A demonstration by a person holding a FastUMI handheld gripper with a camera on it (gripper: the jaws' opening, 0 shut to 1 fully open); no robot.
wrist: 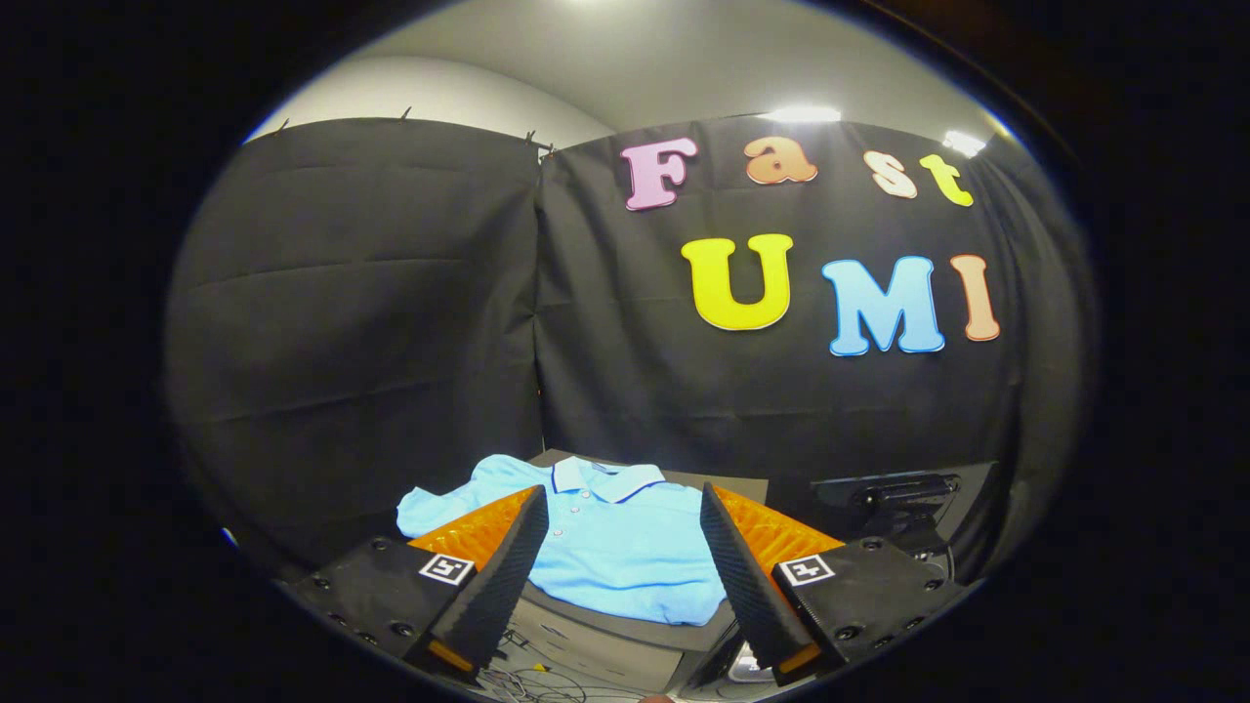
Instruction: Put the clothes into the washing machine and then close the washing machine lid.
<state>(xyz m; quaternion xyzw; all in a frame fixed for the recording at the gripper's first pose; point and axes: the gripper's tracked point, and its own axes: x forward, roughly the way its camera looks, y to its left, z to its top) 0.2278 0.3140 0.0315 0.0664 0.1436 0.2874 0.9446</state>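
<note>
Gripper view: booth w/ black cloth wall [391, 322] hung in two panels, a seam running down btwn them, clips along the top edge. Pale ceiling above w/ bright lights. Below the cloth sits a grey desk [605, 635], seen from a bit above; its front edge shows under the garment, w/ some cables lower down by the fingers' base.

Task item: light blue polo shirt [625, 547] lying flat on the desk, spread out, collar toward the wall. Collar has a dark stripe on it; a row of small buttons runs down the placket. One short sleeve sticks out to the left side. The hem hangs close to the desk's near edge.

Gripper [620, 517] hangs above and in front of the shirt, fingers spread wide apart, nothing pinched btwn them. In the pic the shirt's middle shows in the gap btwn the two fingers; fingertips overlap the shoulders area, but can't tell if they touch the fabric. Square markers sit on both finger mounts.

To the right, beyond the right finger, a dark machine-like object [898, 493] sits low next to the desk; can't tell what it is exactly.
</note>
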